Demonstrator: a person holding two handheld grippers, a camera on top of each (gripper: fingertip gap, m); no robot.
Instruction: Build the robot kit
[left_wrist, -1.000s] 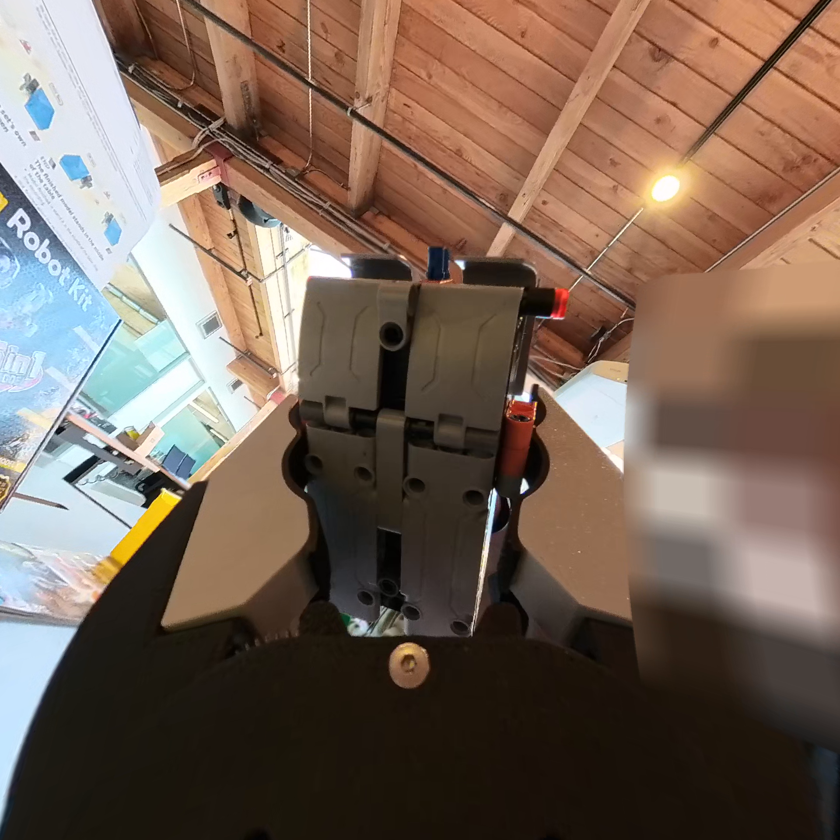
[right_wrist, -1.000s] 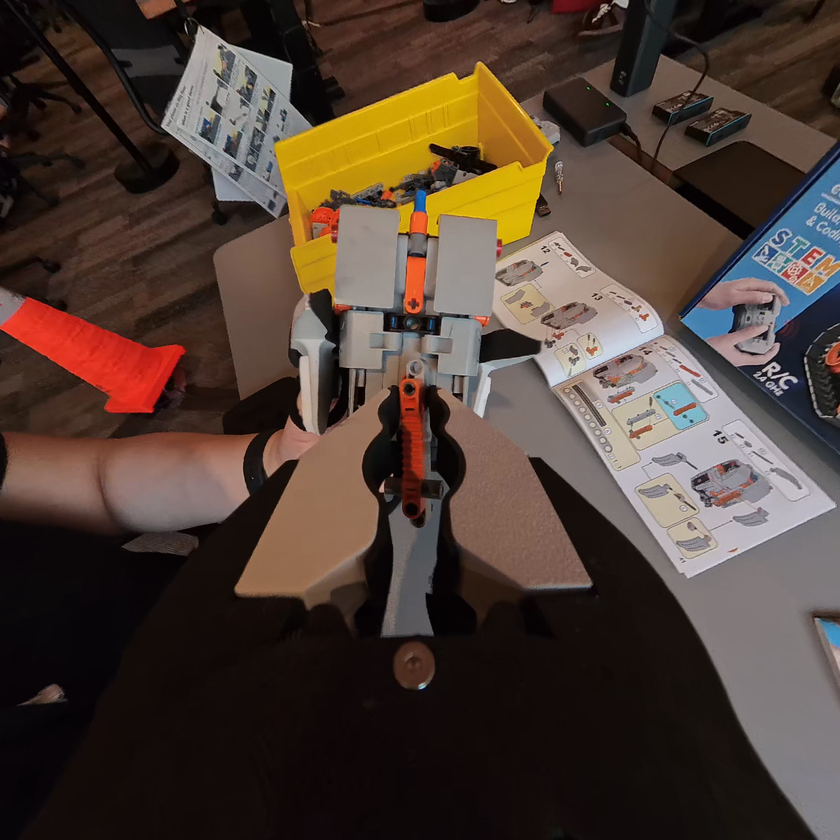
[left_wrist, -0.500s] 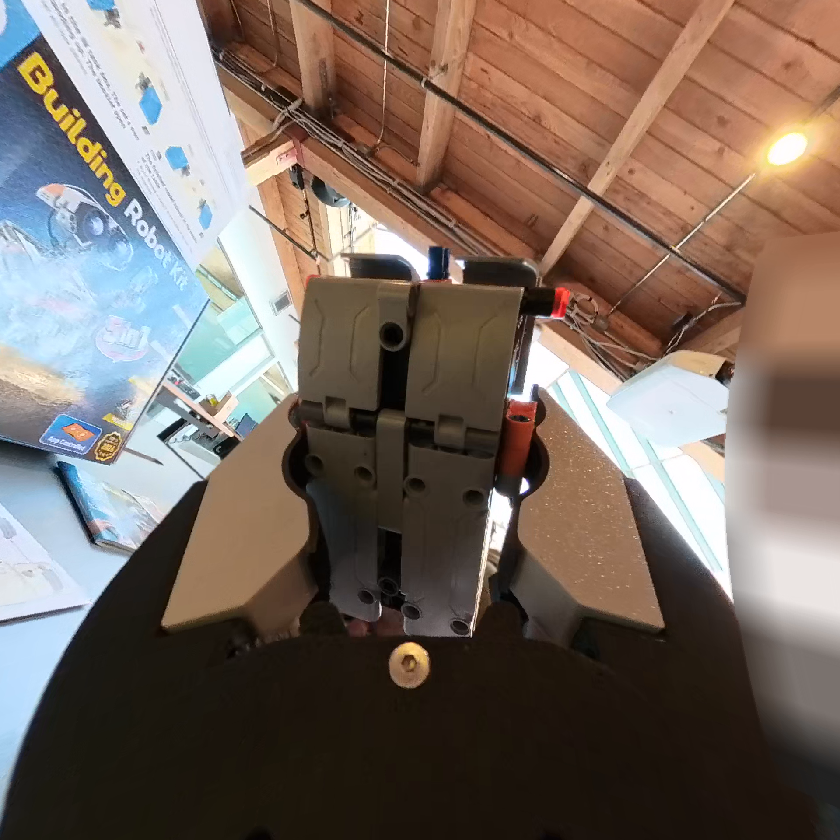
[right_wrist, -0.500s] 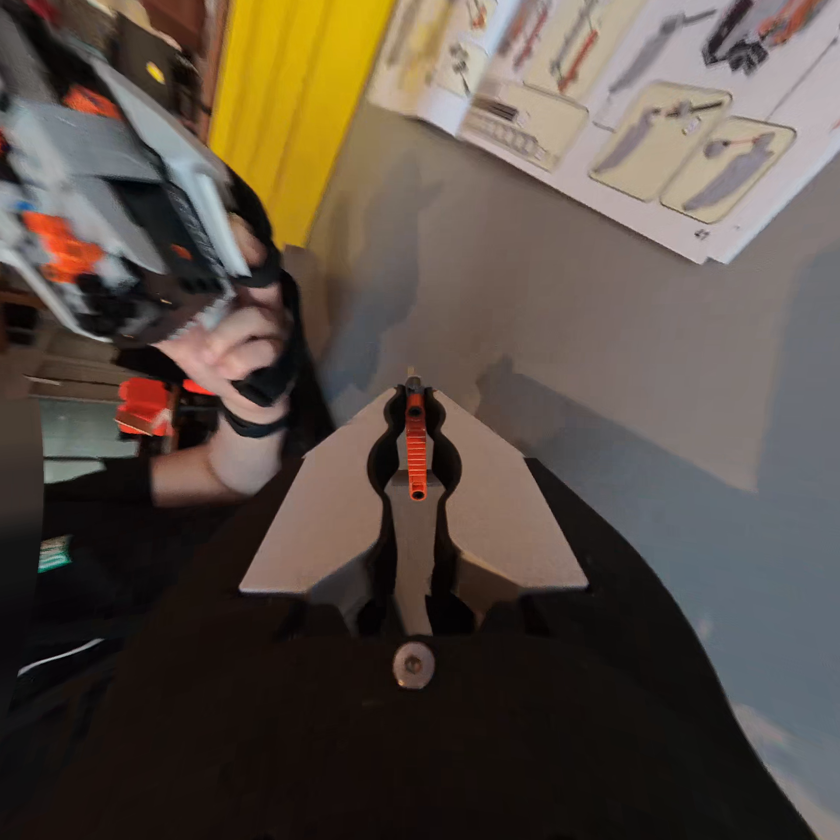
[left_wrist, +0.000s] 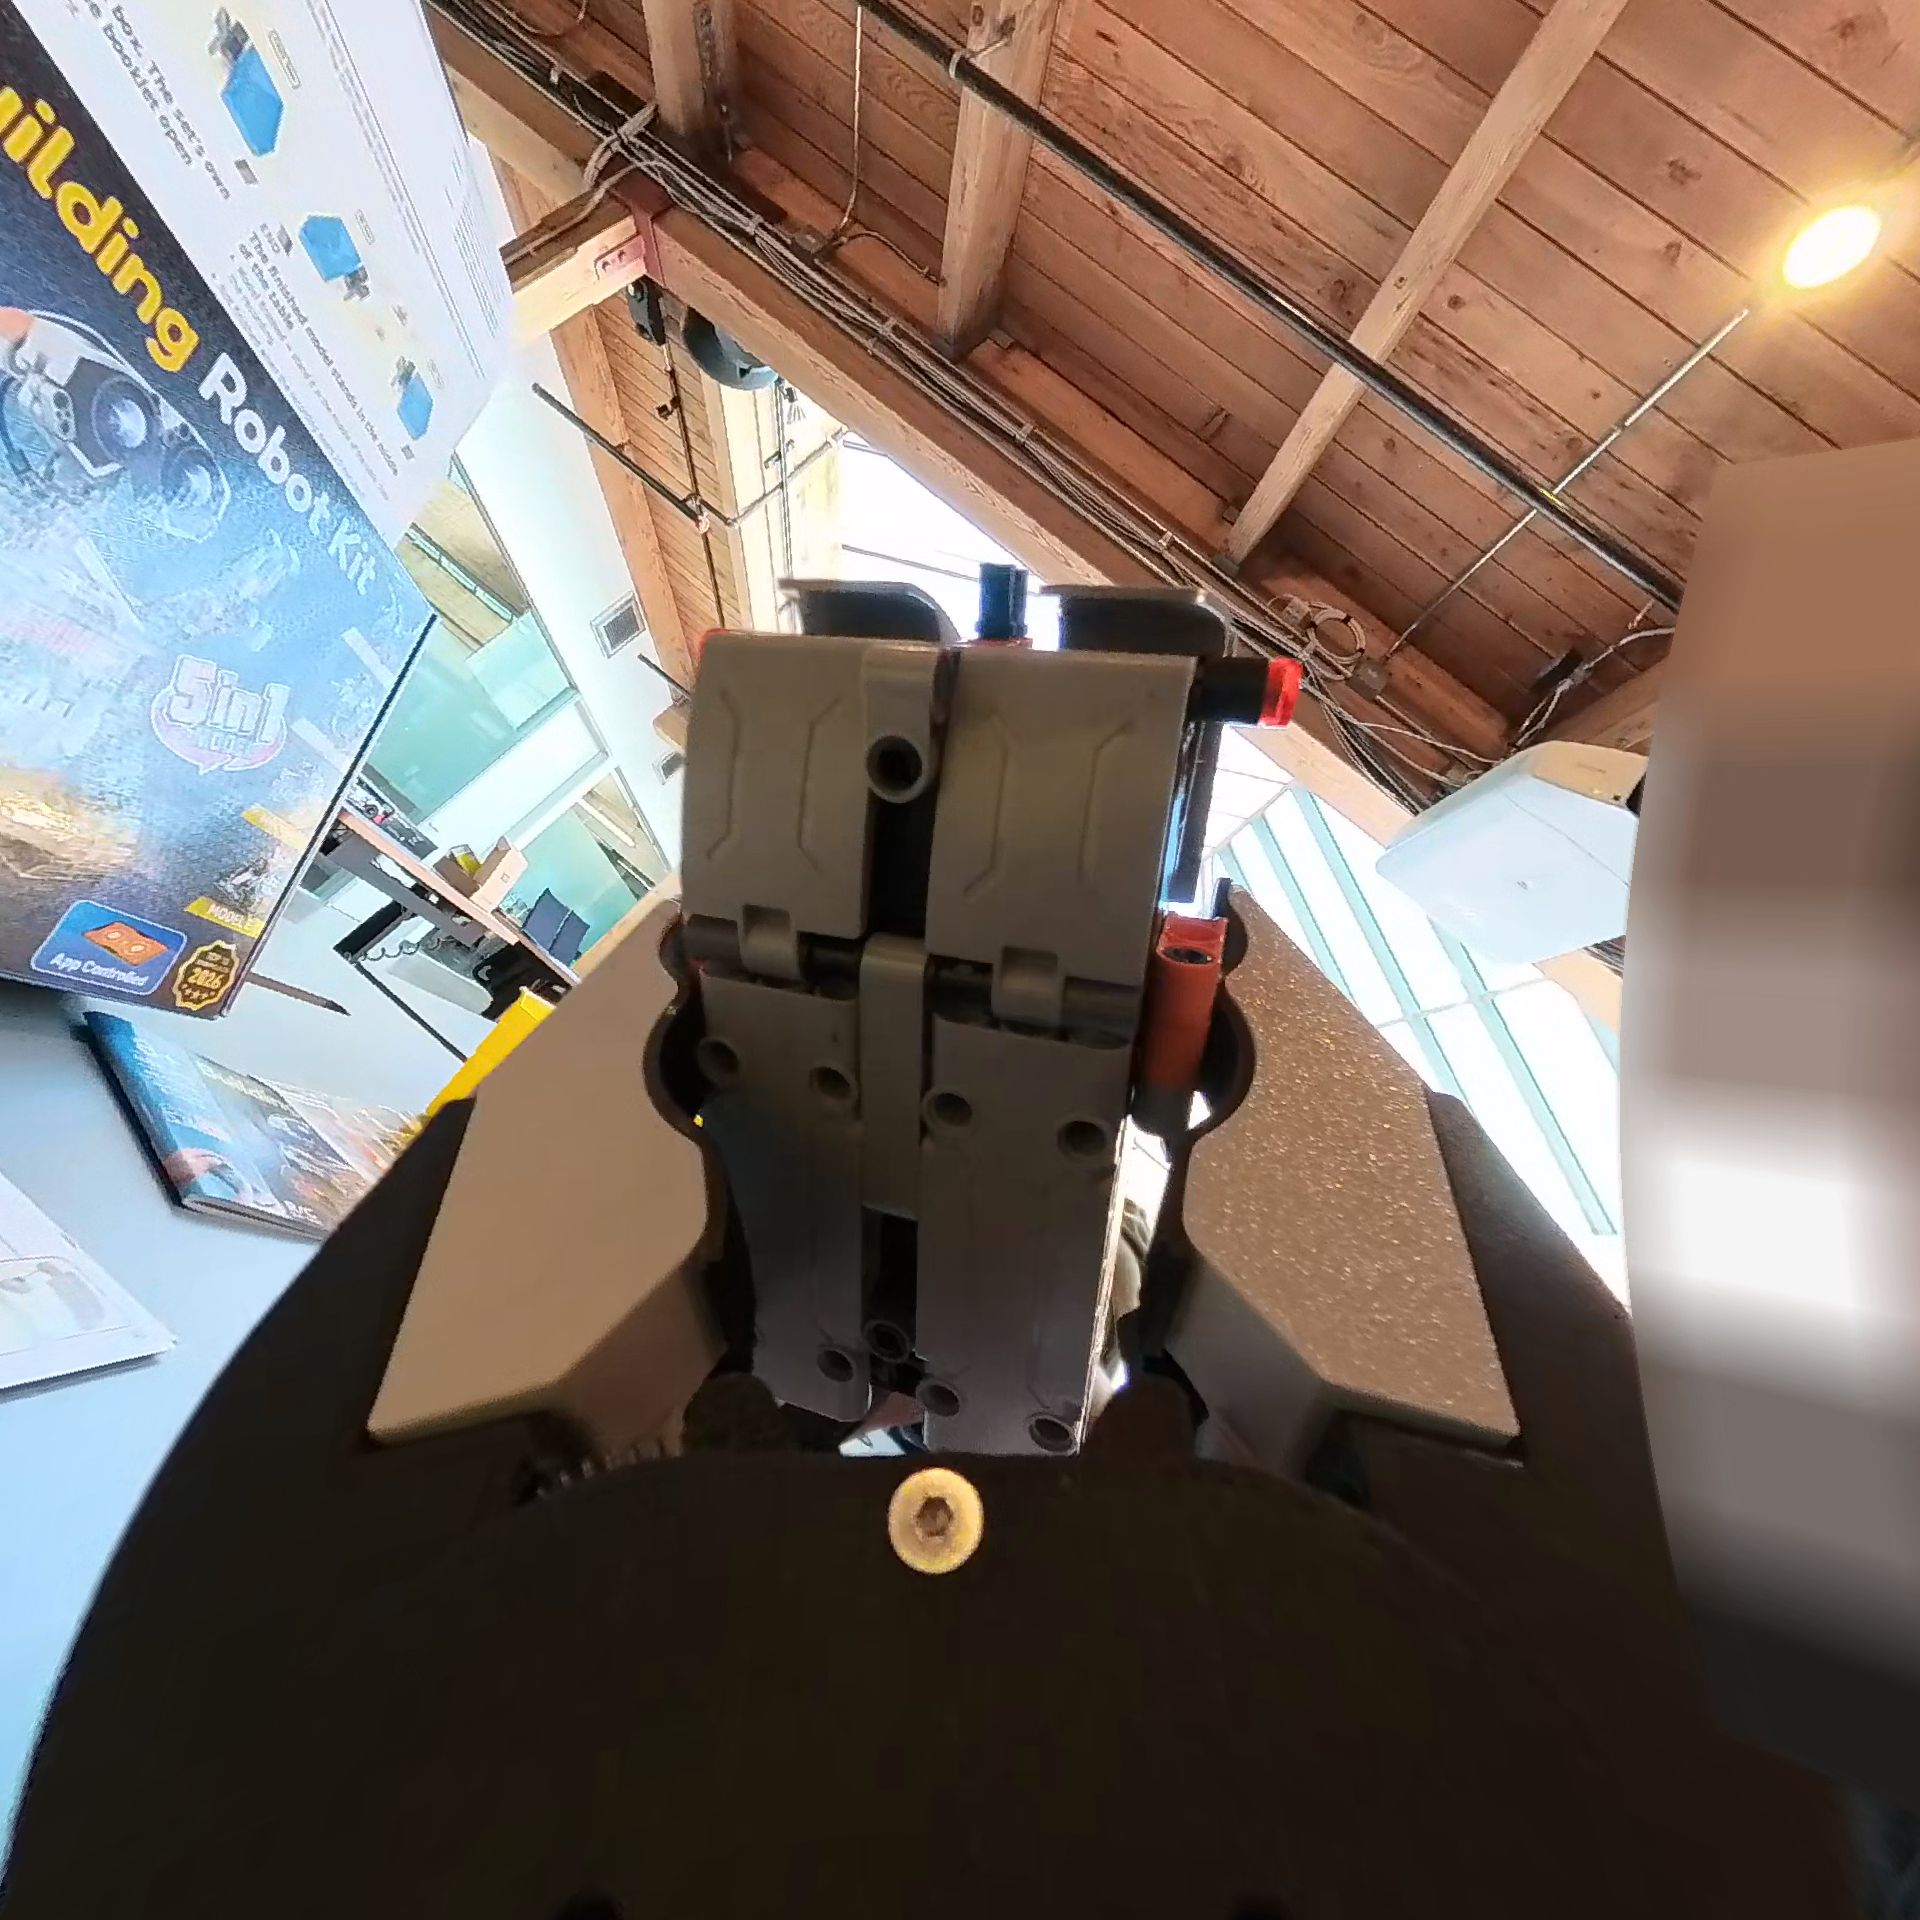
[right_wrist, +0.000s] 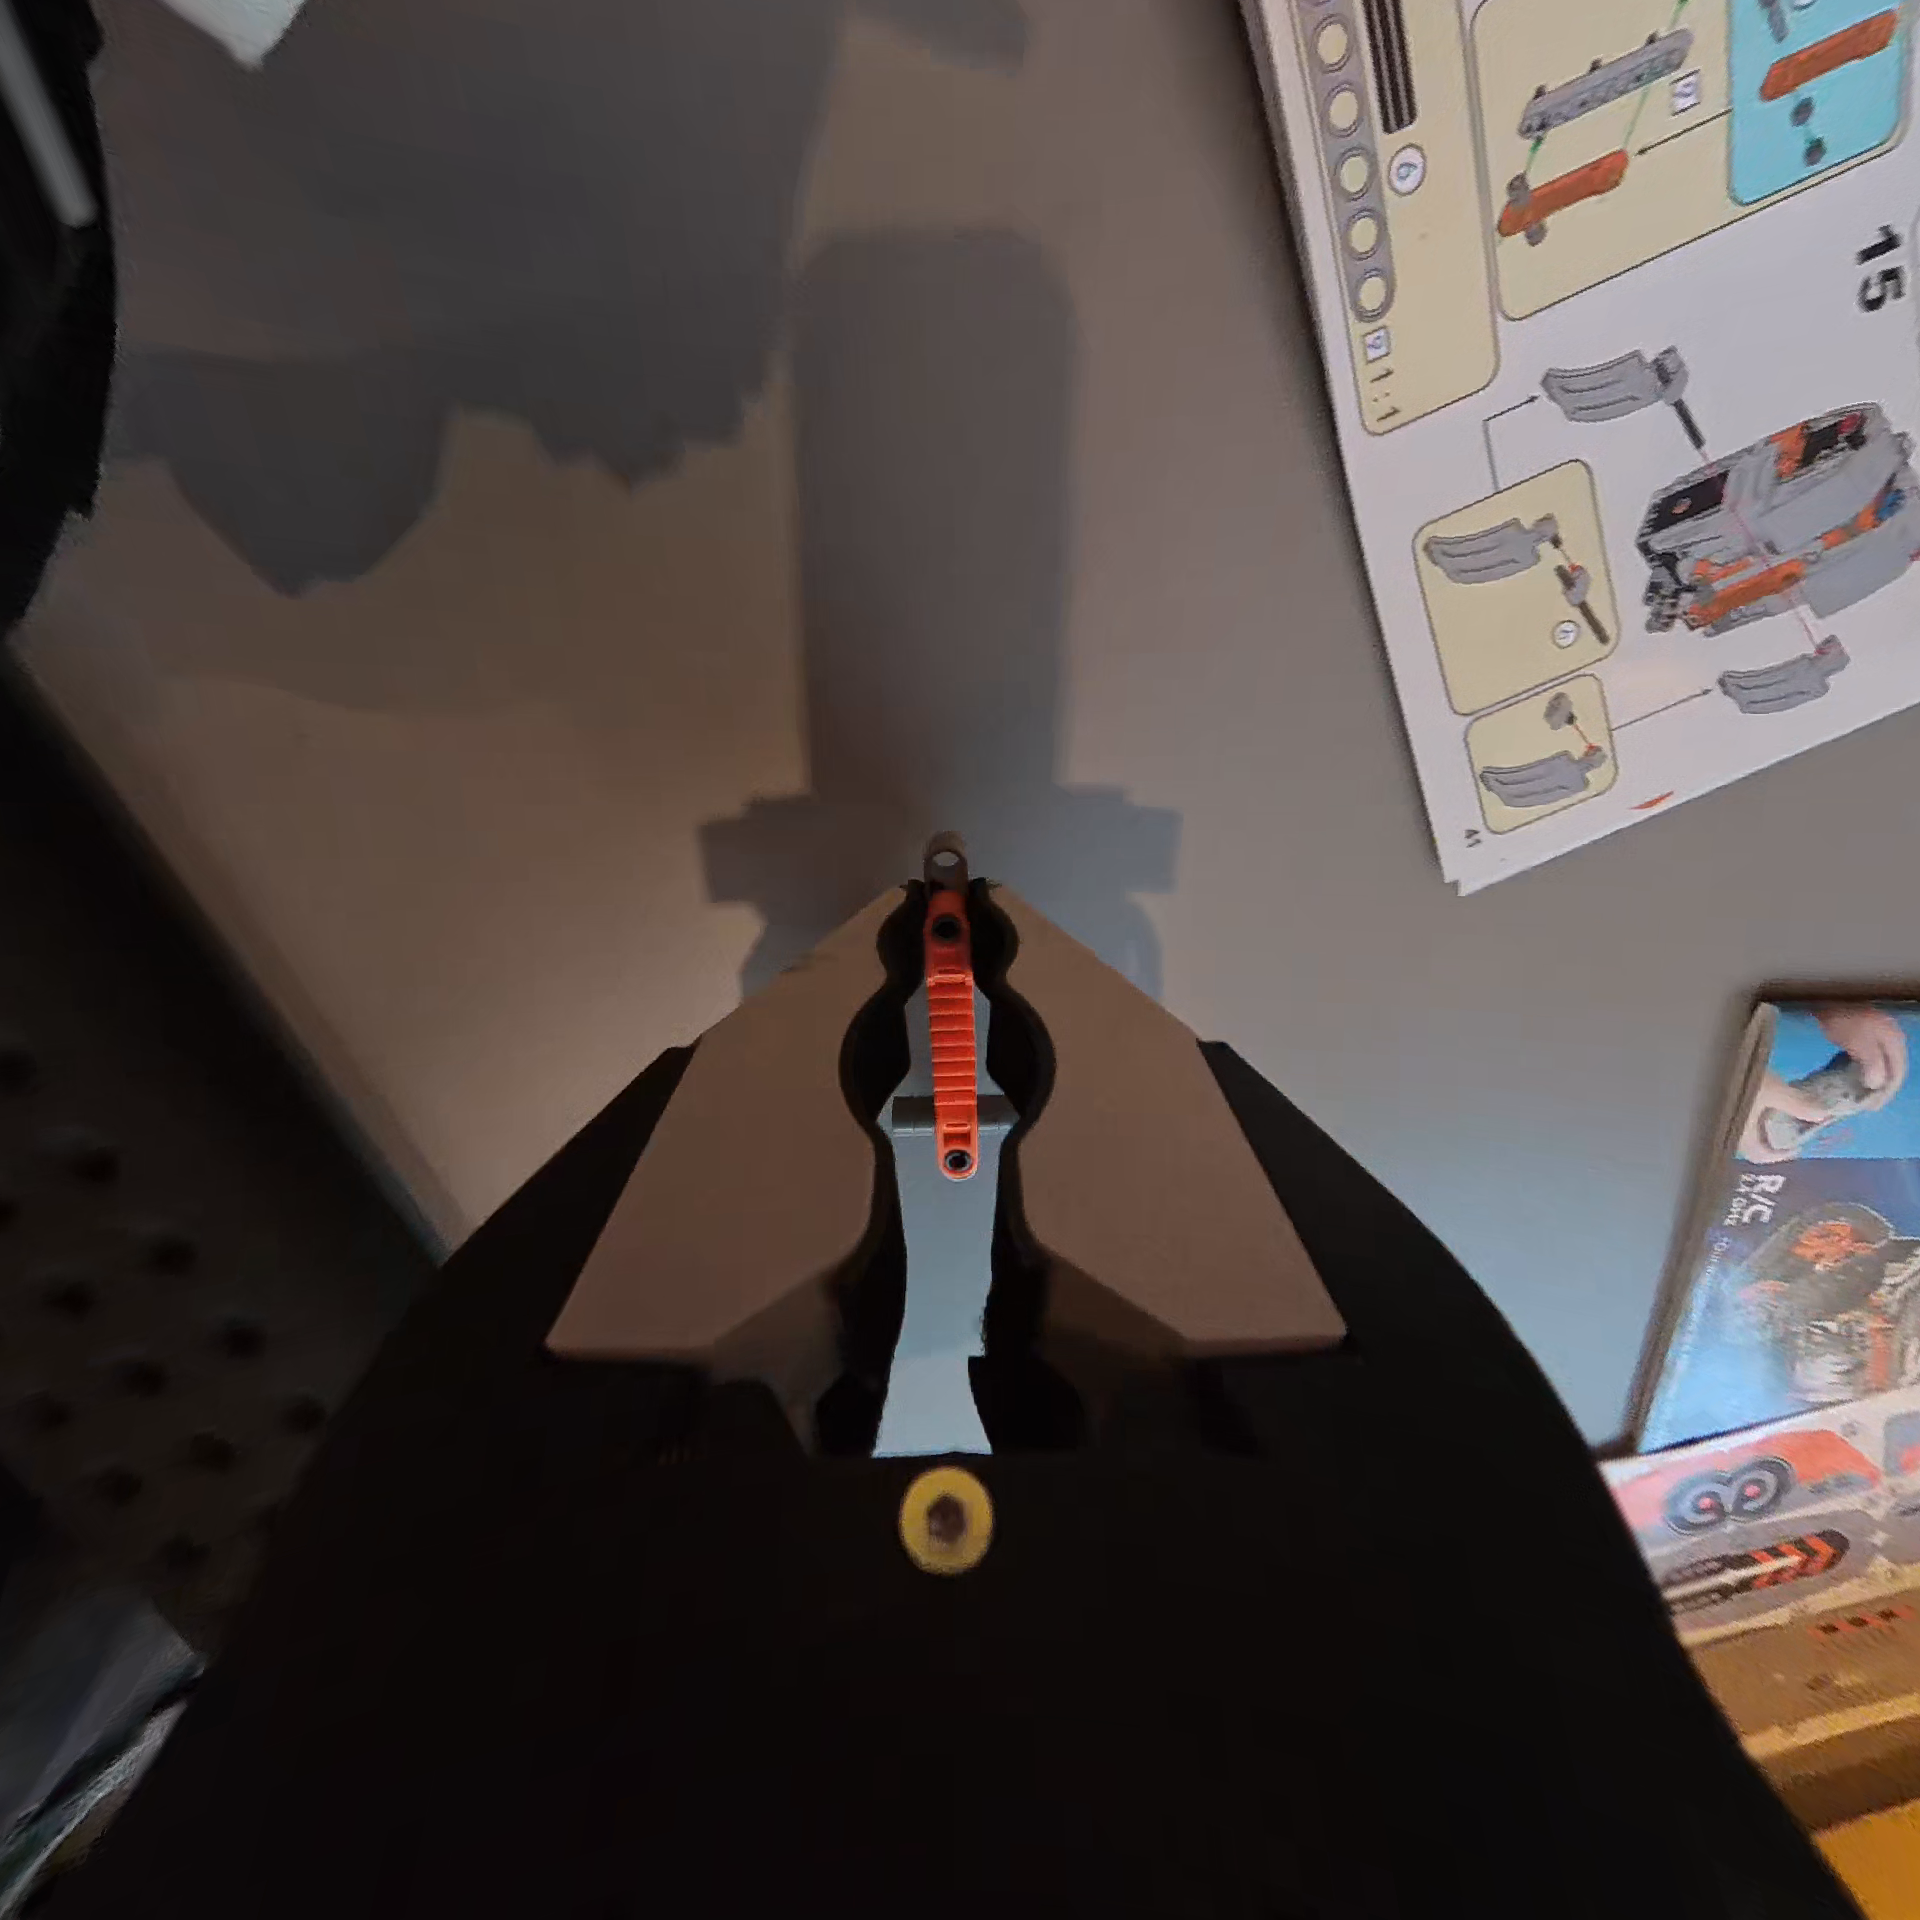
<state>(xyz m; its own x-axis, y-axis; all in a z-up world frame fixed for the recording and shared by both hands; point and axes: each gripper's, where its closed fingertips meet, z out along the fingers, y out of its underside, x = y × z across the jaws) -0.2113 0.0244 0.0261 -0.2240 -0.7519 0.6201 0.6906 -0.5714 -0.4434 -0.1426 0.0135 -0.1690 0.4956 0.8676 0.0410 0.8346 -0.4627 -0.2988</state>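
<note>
My left gripper (left_wrist: 940, 997) is shut on a grey brick-built model (left_wrist: 925, 935) with hinged panels, orange pins and a blue pin on top. It holds the model up, pointing toward the wooden ceiling. My right gripper (right_wrist: 948, 914) is shut on a small orange ribbed piece (right_wrist: 950, 1039) joined to a grey curved part, with a grey pin end sticking out past the fingertips. It hangs above the grey table (right_wrist: 623, 675), tips pointing down at its own shadow.
An open instruction booklet (right_wrist: 1621, 416) lies at the upper right of the right wrist view. Kit boxes (right_wrist: 1787, 1299) lie at the right edge. In the left wrist view a large kit box (left_wrist: 177, 520) stands at the left, with a booklet (left_wrist: 249, 1132) and a yellow bin edge (left_wrist: 488, 1049) below it. The grippers' ends are close to 20 cm from one another.
My right gripper has pulled away from the model and swung down over the table with the orange piece. My left gripper has tilted a little with the model held the same.
</note>
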